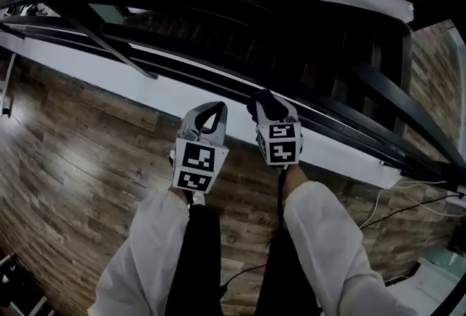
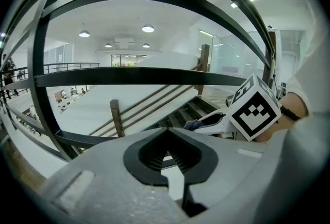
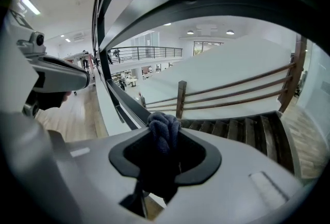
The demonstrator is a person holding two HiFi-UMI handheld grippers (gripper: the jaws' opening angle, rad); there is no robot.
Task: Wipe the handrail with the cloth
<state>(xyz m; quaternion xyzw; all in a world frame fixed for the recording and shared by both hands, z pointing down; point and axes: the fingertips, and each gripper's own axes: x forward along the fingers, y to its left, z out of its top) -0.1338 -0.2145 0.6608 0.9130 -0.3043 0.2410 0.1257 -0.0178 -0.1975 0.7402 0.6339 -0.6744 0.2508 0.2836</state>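
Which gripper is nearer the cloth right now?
Right. The right gripper has its jaws shut on the dark cloth, which bunches up between them. The left gripper is alongside to the left, jaws together on nothing, apart from the cloth.

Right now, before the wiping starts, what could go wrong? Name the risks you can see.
1. Only a small bunch of cloth pokes past the jaws of the right gripper, so the hard jaws may scrape the handrail.
2. The stairs lie beyond the handrail; a cloth that slips free could drop out of reach.
3. Loose cables trail on the floor to the person's right: a possible trip.
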